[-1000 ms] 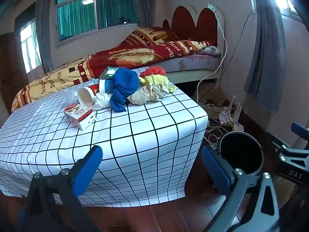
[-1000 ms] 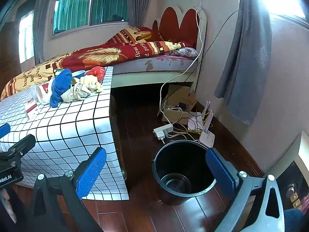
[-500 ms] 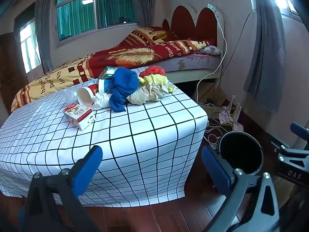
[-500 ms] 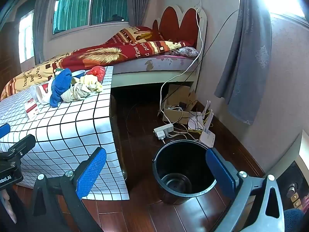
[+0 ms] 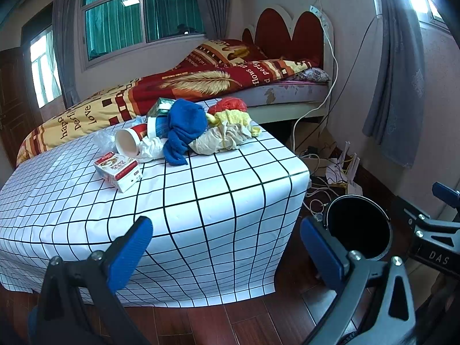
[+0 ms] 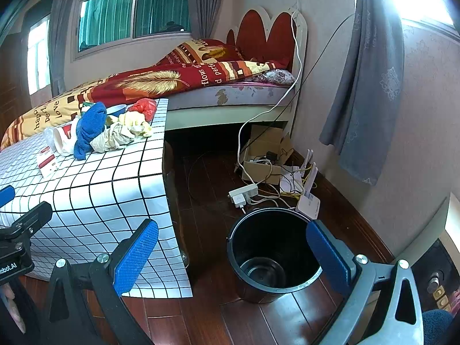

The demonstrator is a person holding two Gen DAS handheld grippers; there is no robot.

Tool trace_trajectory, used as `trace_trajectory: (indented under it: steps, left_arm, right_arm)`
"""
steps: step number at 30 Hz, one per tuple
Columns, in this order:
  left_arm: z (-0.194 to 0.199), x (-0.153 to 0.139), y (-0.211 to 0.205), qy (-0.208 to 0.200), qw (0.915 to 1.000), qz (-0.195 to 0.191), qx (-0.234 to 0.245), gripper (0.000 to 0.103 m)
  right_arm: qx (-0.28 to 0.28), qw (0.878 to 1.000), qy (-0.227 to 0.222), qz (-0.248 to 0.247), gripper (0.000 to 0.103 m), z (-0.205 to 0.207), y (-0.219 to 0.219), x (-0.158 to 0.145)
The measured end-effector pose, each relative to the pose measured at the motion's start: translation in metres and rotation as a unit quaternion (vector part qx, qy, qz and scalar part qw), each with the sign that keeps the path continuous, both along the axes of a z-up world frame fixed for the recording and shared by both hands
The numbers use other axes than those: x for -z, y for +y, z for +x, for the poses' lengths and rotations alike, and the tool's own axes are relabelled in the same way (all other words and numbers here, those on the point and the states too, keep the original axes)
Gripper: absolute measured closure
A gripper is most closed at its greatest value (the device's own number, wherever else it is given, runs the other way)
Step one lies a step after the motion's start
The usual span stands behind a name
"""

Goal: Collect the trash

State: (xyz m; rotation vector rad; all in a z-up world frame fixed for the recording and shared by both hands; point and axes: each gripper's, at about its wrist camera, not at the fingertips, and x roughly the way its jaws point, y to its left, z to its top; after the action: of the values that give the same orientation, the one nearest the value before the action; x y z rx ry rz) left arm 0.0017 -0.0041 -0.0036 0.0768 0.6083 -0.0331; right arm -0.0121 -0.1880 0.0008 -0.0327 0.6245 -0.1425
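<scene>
A heap of trash lies at the far end of the checked tablecloth (image 5: pixel 178 195): a blue cloth (image 5: pixel 184 123), a paper cup on its side (image 5: pixel 128 143), crumpled beige wrapping (image 5: pixel 218 141), a red bag (image 5: pixel 228 105), and a small red-and-white carton (image 5: pixel 119 169) nearer to me. A black bucket (image 6: pixel 273 256) stands empty on the floor right of the table. My left gripper (image 5: pixel 225 241) hangs open before the table's front edge, holding nothing. My right gripper (image 6: pixel 233 247) is open, low, just in front of the bucket.
A bed (image 5: pixel 201 83) with a red and yellow blanket runs behind the table. A power strip (image 6: pixel 243 194), a router (image 6: pixel 309 201), a cardboard box (image 6: pixel 260 166) and loose cables clutter the wooden floor by the wall, under a grey curtain (image 6: pixel 365 86).
</scene>
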Motion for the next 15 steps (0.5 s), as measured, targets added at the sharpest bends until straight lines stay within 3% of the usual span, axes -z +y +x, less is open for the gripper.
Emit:
trace_trajectory:
  steps: [15]
  left_arm:
    - [-0.0007,0.0005,0.0015,0.000,1.0000,-0.001,0.000,0.000]
  right_arm:
    - [0.000,1.000,0.000,0.001,0.000,0.0000,0.0006,0.0002]
